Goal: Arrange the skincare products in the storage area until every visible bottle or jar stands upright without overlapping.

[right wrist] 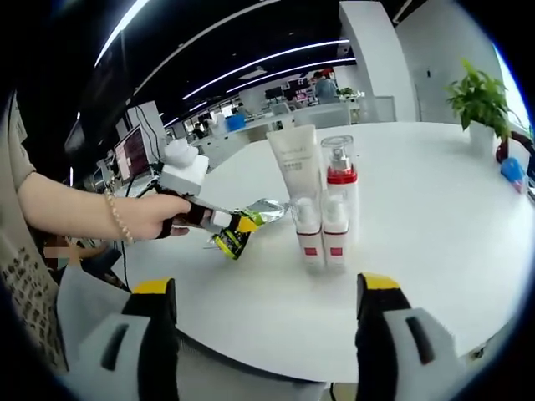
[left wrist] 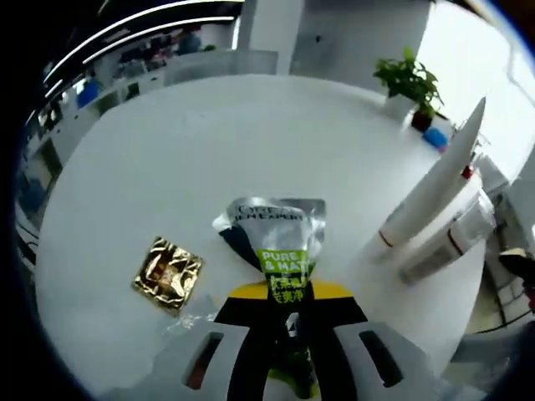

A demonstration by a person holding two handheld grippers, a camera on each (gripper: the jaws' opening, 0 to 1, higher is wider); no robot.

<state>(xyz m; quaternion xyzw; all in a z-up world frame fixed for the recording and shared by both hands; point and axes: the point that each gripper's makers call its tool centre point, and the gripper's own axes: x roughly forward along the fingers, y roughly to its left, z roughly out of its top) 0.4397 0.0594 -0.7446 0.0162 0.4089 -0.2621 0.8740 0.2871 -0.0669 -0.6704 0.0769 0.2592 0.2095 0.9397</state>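
Left gripper view: left tool clamps crinkled silver sachet (glossy foil); right tool gapes wide, empty.

A round white table carries everything. Standing upright on it, just beside each other, are a white tube and a clear pump bottle with a red collar; in the left gripper view the same pair leans out at the table's right side. A small crinkled gold sachet lies flat on the tabletop, well apart from them, and at the far edge stand a potted plant and a small blue object.
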